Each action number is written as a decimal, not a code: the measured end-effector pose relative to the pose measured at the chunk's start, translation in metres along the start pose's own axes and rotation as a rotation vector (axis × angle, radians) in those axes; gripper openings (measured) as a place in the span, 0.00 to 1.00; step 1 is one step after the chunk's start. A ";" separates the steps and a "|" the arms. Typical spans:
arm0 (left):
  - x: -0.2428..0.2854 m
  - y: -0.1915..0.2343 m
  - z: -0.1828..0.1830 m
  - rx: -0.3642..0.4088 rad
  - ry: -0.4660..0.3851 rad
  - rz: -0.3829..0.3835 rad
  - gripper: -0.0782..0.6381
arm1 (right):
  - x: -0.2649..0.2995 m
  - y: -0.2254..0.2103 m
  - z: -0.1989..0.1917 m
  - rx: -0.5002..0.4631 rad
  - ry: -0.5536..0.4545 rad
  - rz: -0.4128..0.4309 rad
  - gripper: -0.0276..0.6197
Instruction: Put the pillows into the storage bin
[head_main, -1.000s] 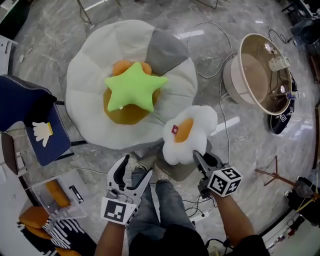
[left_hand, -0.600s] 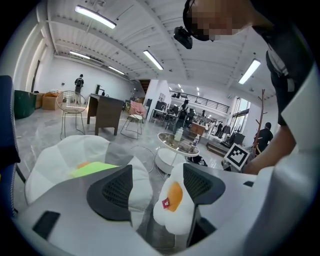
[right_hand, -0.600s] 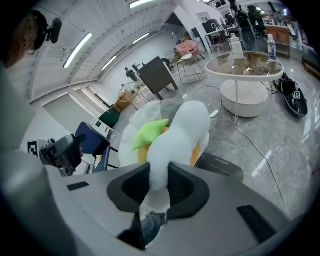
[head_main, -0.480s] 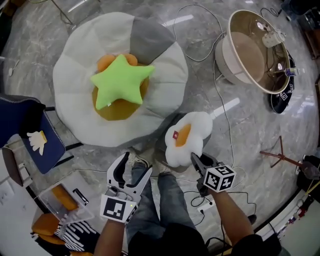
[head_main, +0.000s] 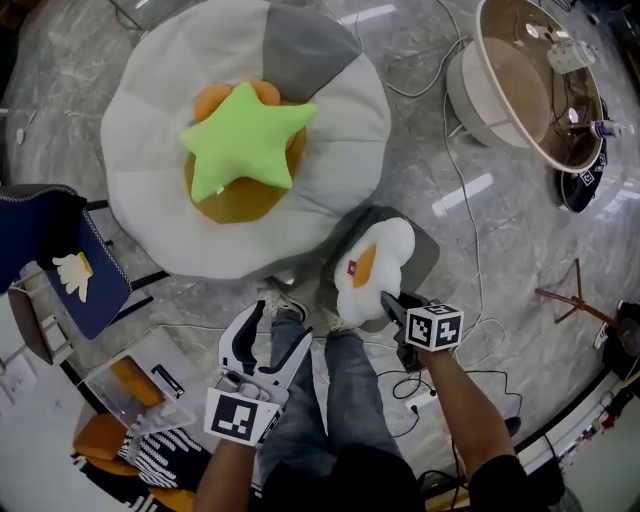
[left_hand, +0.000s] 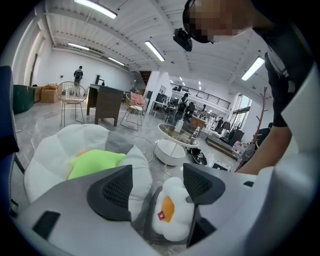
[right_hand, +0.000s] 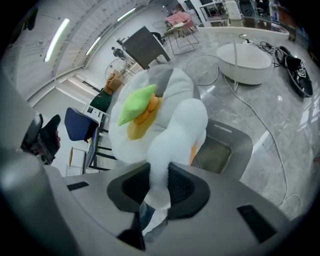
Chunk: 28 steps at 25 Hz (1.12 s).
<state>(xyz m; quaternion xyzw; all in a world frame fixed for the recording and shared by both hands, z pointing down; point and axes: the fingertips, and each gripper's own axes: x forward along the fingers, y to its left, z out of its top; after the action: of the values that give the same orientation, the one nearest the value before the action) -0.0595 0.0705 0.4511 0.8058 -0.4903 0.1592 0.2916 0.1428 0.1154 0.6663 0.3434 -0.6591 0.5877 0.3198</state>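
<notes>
The right gripper (right_hand: 159, 186) has its fingers squeezed on one soft edge of the egg pillow (head_main: 372, 268). The pillow hangs just past the fingertips, over the grey bin (head_main: 428, 252). The left gripper (head_main: 262, 335) has its fingers wide, with nothing in them. The pinch is small, so the pillow could slip out early and land on the floor (head_main: 520, 262) beside the bin.

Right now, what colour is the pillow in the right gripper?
The pillow is white with an orange centre and a small red tag; the head view shows it best.
</notes>
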 end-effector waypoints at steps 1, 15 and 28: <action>0.001 0.002 -0.001 -0.006 -0.002 0.006 0.58 | 0.009 -0.005 0.000 0.018 0.018 -0.001 0.18; 0.009 0.029 -0.055 -0.041 0.078 0.065 0.57 | 0.089 -0.042 0.000 0.037 0.130 -0.253 0.20; -0.008 0.047 -0.072 -0.098 0.086 0.119 0.57 | 0.137 -0.039 0.016 0.058 0.129 -0.342 0.26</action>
<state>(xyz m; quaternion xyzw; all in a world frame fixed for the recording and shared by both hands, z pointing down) -0.1026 0.1049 0.5171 0.7522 -0.5316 0.1866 0.3417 0.0985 0.0863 0.7992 0.4213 -0.5518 0.5643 0.4467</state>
